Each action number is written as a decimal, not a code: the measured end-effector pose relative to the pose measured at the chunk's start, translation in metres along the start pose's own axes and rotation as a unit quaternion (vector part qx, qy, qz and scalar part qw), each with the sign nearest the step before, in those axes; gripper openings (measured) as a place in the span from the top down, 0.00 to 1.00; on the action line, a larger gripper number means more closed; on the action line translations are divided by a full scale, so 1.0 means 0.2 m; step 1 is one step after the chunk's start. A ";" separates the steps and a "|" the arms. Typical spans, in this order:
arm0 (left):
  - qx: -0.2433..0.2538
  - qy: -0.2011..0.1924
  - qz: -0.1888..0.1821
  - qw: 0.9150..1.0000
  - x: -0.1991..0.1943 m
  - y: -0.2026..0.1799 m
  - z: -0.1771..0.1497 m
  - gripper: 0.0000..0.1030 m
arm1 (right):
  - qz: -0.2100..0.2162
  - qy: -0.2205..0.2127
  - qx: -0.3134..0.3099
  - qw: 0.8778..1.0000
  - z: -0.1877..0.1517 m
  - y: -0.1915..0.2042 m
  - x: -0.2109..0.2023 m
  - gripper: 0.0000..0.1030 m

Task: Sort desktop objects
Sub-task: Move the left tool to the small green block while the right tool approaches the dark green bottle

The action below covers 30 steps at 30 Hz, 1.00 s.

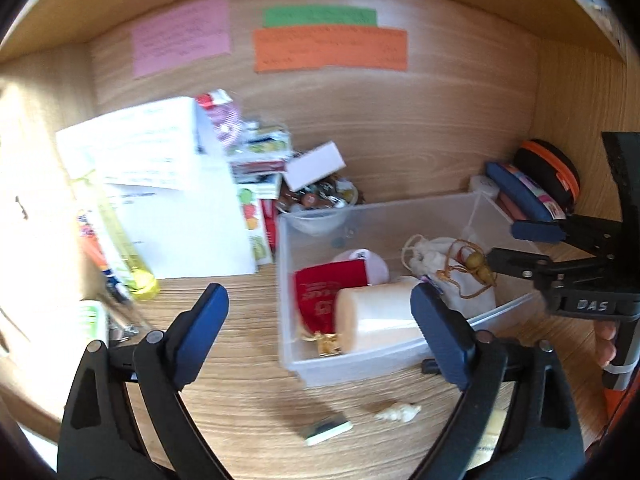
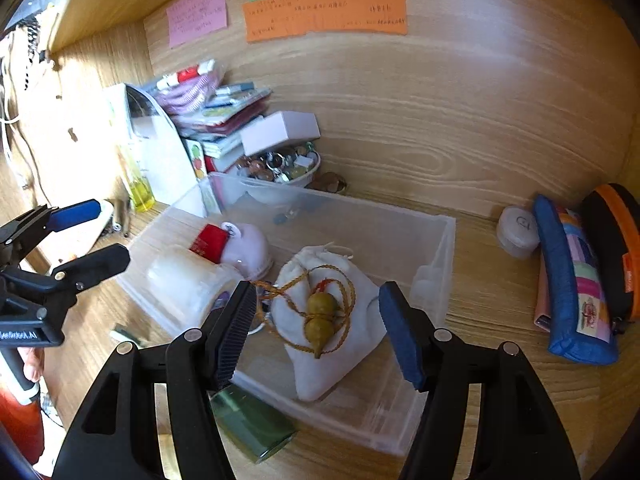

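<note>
Right gripper [image 2: 318, 330] open above gourd charm [image 2: 319, 317], stem pointing toward camera.

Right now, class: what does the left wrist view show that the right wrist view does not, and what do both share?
Only the left wrist view shows the seashell on the desk. Only the right wrist view shows the green bottle beside the bin. Both show the clear plastic bin, the white drawstring pouch and the orange note.

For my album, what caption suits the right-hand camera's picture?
Open right gripper above a gourd charm on a white pouch.
</note>
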<state>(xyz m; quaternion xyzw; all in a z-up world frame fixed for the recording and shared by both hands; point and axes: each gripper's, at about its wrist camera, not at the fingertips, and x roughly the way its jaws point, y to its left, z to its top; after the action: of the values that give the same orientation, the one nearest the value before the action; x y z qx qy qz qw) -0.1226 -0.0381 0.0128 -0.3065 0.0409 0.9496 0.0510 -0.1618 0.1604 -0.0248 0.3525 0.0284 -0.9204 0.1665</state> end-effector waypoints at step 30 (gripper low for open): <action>-0.005 0.077 -0.011 0.997 0.03 0.15 -0.40 0.09 | -0.011 0.029 -0.001 1.000 -0.37 0.20 -0.14 0.32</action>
<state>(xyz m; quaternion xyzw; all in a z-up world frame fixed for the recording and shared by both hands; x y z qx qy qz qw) -0.0842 -0.0757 -0.0534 -0.3790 0.0360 0.9229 0.0567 -0.0822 0.1422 -0.0591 0.3786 0.0378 -0.9115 0.1561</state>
